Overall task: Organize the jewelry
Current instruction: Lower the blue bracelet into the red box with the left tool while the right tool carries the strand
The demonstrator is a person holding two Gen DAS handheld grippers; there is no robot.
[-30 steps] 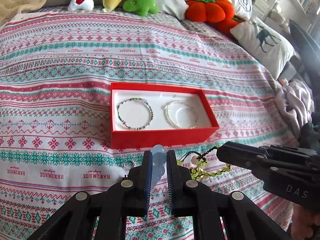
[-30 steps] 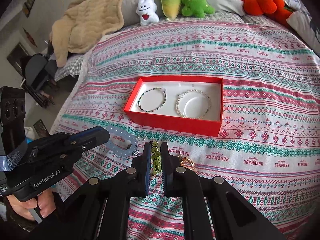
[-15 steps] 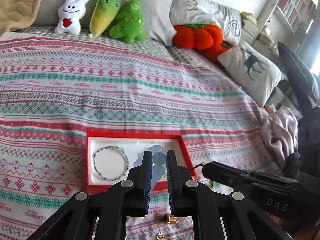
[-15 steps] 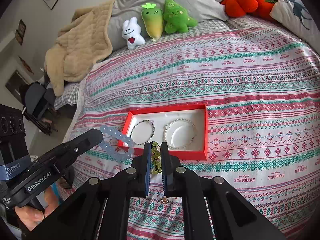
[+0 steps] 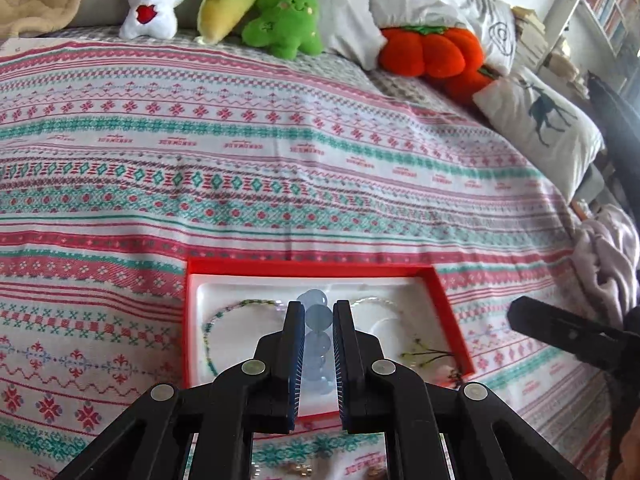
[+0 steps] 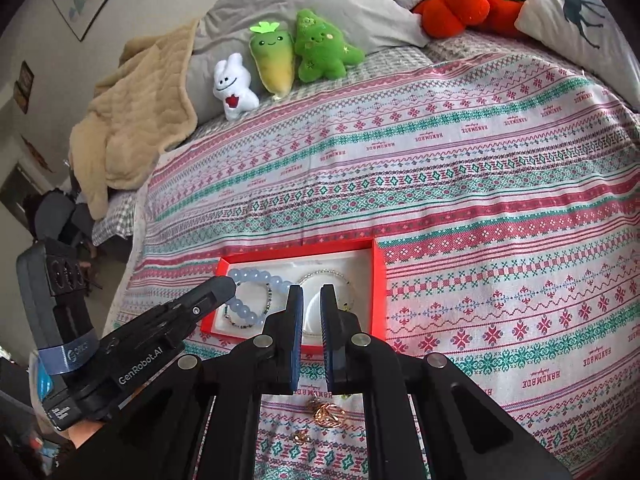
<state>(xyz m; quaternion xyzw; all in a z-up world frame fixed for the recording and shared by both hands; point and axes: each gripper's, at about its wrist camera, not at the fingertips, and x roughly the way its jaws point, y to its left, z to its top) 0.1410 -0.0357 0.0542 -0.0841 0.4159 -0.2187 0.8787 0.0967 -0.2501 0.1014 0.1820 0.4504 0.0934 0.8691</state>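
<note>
A red jewelry box (image 5: 442, 292) sits on a patterned bedspread (image 5: 280, 160), the landmark for everything here. Over its white tray, the left gripper (image 5: 318, 308) is clamped on a pale blue bead bracelet (image 6: 256, 280), which hangs just above the box's left half. Beside it, the right gripper (image 6: 307, 296) stands nearly closed; a green bead bracelet with dark cords (image 5: 428, 352) dangles near the box's right end and appears to be pinched between those jaws, though the right wrist view shows only a glimpse of green beside a finger.

Already lying flat inside the box are a dark multicoloured bead bracelet (image 5: 212, 328) toward its left and a pale pearl-like bracelet (image 6: 324, 278) toward its right. Judging by that, roughly half the sorting looks done: two pieces are stowed, two more are poised for release over the tray.

Left outside, on the bedspread just in front of the box's near wall, are small gold-coloured pieces (image 6: 328, 414), apparently rings or earrings, yet to be collected. Plush toys (image 5: 224, 0) line the pillows well beyond the box.
</note>
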